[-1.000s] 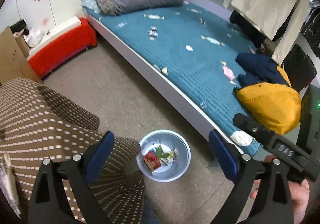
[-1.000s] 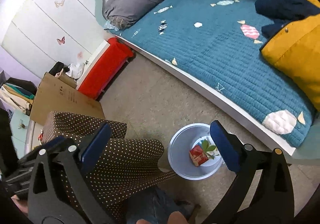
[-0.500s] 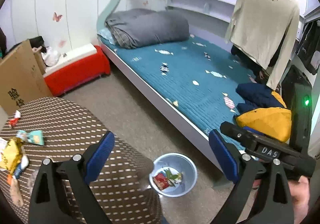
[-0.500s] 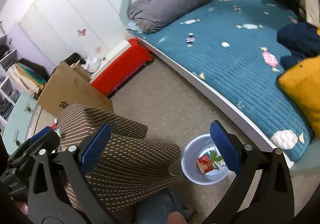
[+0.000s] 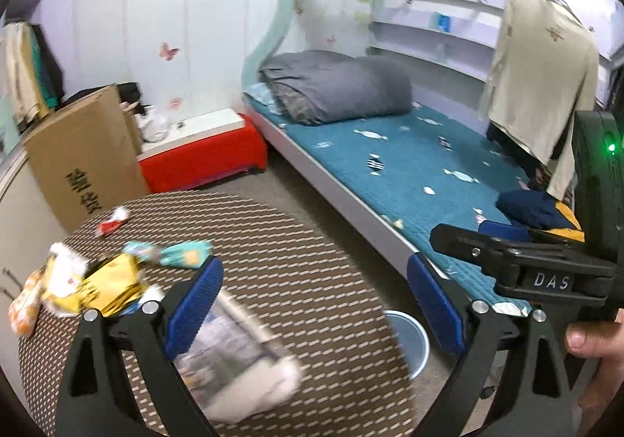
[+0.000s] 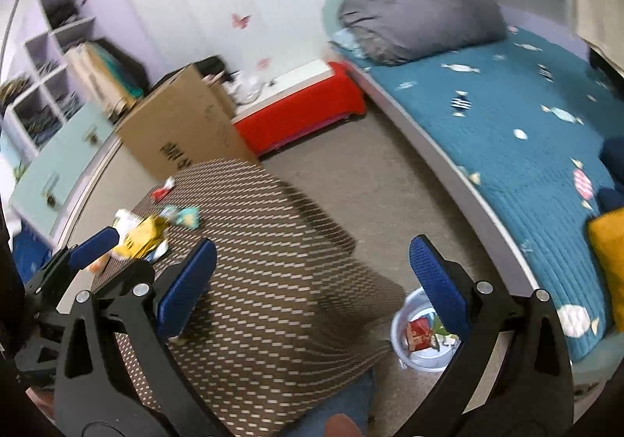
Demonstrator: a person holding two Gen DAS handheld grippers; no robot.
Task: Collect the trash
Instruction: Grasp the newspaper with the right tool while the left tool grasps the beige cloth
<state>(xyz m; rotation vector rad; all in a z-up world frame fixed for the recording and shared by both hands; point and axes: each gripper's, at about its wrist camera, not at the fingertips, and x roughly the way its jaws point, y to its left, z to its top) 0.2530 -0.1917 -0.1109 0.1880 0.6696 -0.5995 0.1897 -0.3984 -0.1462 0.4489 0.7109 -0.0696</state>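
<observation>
A round table with a brown dotted cloth (image 5: 296, 265) carries trash: a yellow wrapper (image 5: 105, 283), a teal wrapper (image 5: 183, 253), a small red packet (image 5: 111, 222) and a blurred clear plastic package (image 5: 234, 359) close under my left gripper (image 5: 316, 308). My left gripper is open and empty above the table. My right gripper (image 6: 312, 281) is open and empty over the table's right part (image 6: 273, 281). A pale blue bin (image 6: 423, 335) on the floor holds a red packet and green scraps. The wrappers show in the right wrist view (image 6: 144, 234) too.
A bed with a teal cover (image 5: 409, 172) and a grey duvet (image 5: 335, 90) runs along the right. A red bench (image 5: 202, 160) and a cardboard box (image 5: 82, 160) stand by the wall. My right gripper's body (image 5: 518, 261) shows in the left wrist view.
Both grippers have tilted up from the bin toward the table top. The trash on the table has come into view. Both stay open.
</observation>
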